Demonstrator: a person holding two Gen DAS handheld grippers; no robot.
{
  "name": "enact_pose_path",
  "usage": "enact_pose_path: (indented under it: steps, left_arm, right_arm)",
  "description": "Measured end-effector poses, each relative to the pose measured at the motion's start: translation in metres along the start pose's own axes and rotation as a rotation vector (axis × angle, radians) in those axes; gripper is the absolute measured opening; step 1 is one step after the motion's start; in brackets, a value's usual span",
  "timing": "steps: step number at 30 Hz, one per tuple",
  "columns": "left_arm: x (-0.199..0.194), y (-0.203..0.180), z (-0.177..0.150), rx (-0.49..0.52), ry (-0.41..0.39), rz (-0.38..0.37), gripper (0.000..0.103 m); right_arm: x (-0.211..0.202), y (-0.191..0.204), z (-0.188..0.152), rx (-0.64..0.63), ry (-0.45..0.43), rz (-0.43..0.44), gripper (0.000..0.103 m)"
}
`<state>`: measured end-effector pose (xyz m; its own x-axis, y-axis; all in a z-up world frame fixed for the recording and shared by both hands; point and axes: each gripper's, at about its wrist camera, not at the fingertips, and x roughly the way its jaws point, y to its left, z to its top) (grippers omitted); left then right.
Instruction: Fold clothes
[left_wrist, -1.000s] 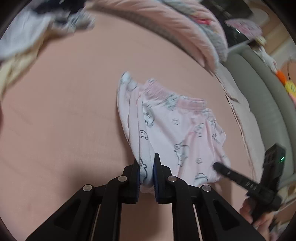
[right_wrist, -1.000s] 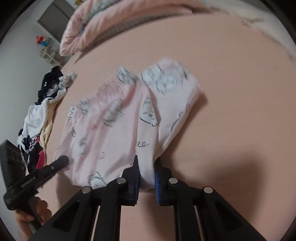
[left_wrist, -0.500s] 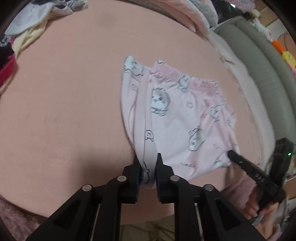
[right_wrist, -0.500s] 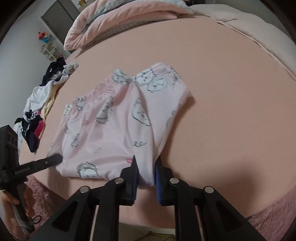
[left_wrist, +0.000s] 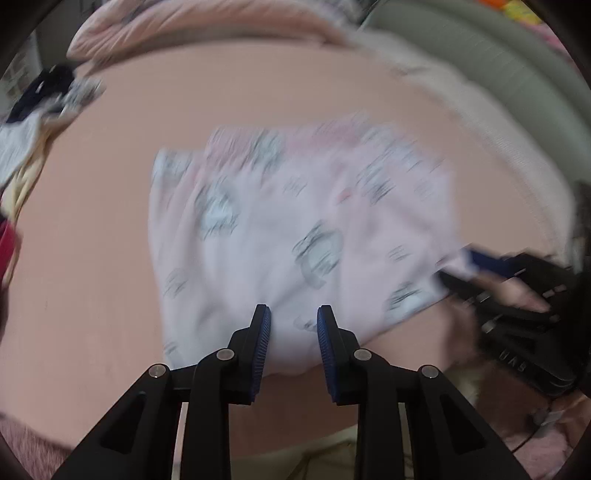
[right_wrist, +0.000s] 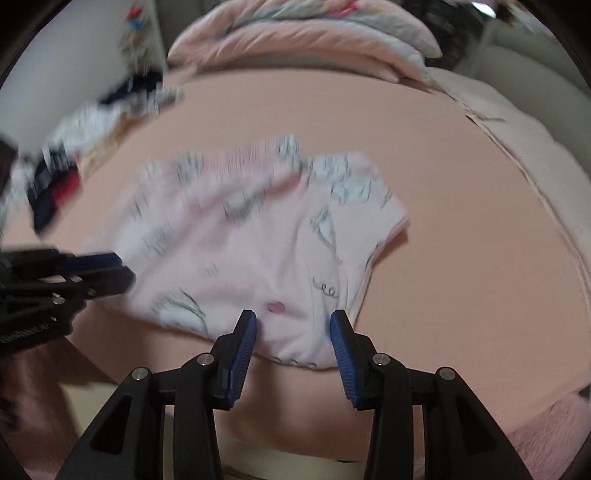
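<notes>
Pink printed garment (left_wrist: 295, 236) lying folded, flat on peach bed sheet (left_wrist: 110, 258), near front edge. We are holding left gripper (left_wrist: 293, 332) and right gripper (right_wrist: 293, 334) at its near hem, jaws spread, pinching nothing. We are judging one fold laid; next calls for regrasp or another piece from clothes pile (right_wrist: 62, 166). We are seeing no containers.

A home bedroom. A bed (right_wrist: 461, 240) with a peach sheet fills both views. Past the right gripper (right_wrist: 293, 349), a rolled pink duvet (right_wrist: 295, 40) lies at the bed's far end; a heap of loose clothes (right_wrist: 74, 155) sits far left of it. A grey padded headboard (left_wrist: 498, 74) curves to the far right of the left gripper (left_wrist: 293, 345).
</notes>
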<state>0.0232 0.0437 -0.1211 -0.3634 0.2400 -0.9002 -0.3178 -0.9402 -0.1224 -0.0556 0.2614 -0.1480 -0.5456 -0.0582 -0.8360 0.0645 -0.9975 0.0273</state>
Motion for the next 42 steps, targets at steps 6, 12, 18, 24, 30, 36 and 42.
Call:
enact_pose_path:
  steps: [6,12,18,24,30,36,42]
  left_arm:
    - [-0.009,0.025,0.007,-0.032,-0.007,0.235,0.021]
    - [-0.008,-0.017,0.023,0.02,-0.115,-0.004,0.021]
    - [0.022,-0.015,0.02,0.004,-0.041,-0.016,0.021]
    - [0.009,0.029,0.015,-0.131,-0.033,0.026,0.021]
    - [-0.006,0.01,0.056,-0.053,-0.161,-0.05,0.048]
    - [0.043,-0.039,0.084,0.088,-0.097,-0.065,0.052]
    - [0.046,0.007,0.077,0.031,-0.06,0.056,0.052]
  right_arm:
    - [0.011,-0.013,-0.017,0.011,0.034,-0.04,0.052]
    - [-0.007,0.013,-0.021,-0.06,-0.104,-0.034,0.052]
    - [0.033,0.019,-0.033,-0.09,0.018,0.004,0.053]
    - [0.022,-0.053,-0.043,0.174,0.066,0.033,0.053]
    - [-0.003,-0.079,-0.024,0.251,-0.022,0.07,0.055]
    - [0.021,0.019,0.021,-0.105,-0.027,0.161,0.055]
    - [0.083,0.022,0.028,-0.186,0.095,0.066,0.053]
